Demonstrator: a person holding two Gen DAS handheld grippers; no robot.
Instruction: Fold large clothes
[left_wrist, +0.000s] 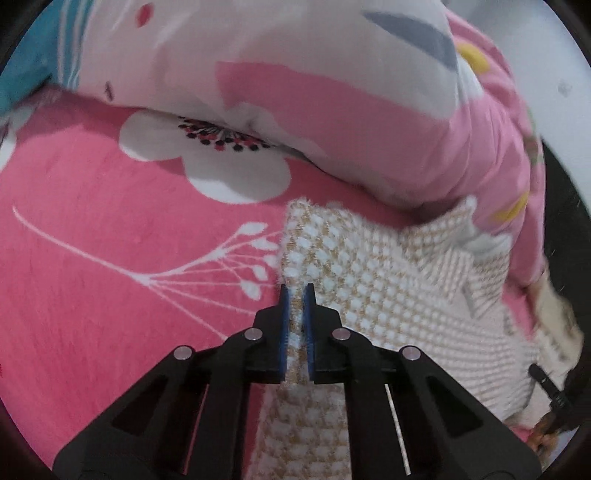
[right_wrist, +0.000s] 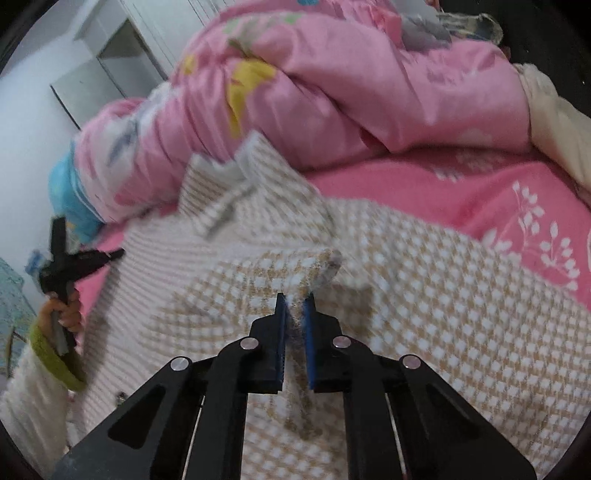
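Observation:
A large tan-and-white checked knit garment (left_wrist: 399, 295) lies spread on a pink flowered bed sheet (left_wrist: 110, 236). My left gripper (left_wrist: 296, 291) is shut on the garment's left edge, with cloth pinched between the blue pads. In the right wrist view the same garment (right_wrist: 443, 325) fills the lower half. My right gripper (right_wrist: 295, 301) is shut on a raised fold of it. The left gripper (right_wrist: 79, 260) shows at the far left of the right wrist view, held in a hand. The right gripper's tip (left_wrist: 550, 387) shows at the right edge of the left wrist view.
A bunched pink flowered quilt (right_wrist: 351, 96) lies along the far side of the bed, touching the garment's far edge. A white and pink pillow (left_wrist: 295, 74) sits behind the left gripper. A grey cabinet (right_wrist: 103, 70) stands against the wall beyond.

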